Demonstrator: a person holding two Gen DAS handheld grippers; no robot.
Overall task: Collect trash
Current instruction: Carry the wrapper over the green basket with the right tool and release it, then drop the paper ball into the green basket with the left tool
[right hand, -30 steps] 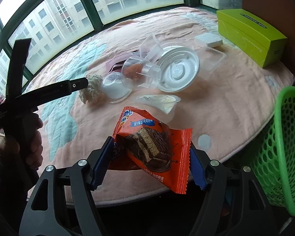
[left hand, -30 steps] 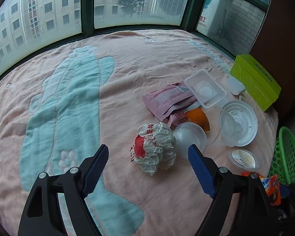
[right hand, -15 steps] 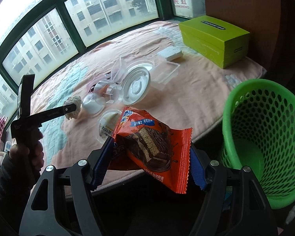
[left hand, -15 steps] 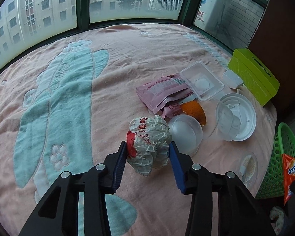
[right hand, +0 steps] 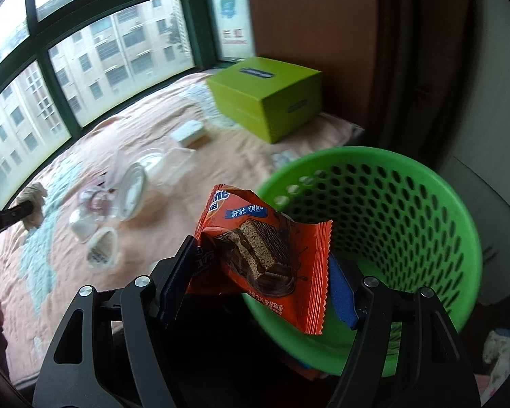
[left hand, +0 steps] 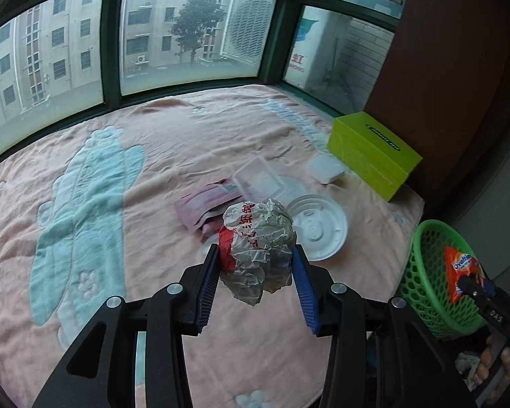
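Only rightward, green basket (right hand: 374,238) interior beyond orange wrapper (right hand: 265,251).

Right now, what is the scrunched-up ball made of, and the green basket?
The scrunched-up ball looks like thin printed paper, maybe waxed: it keeps sharp crinkles, white with red print. The left gripper is shut on it. The green basket looks like moulded plastic: smooth, slightly shiny, with rows of even holes.

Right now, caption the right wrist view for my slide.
Right gripper holds an orange snack wrapper beside the green basket.
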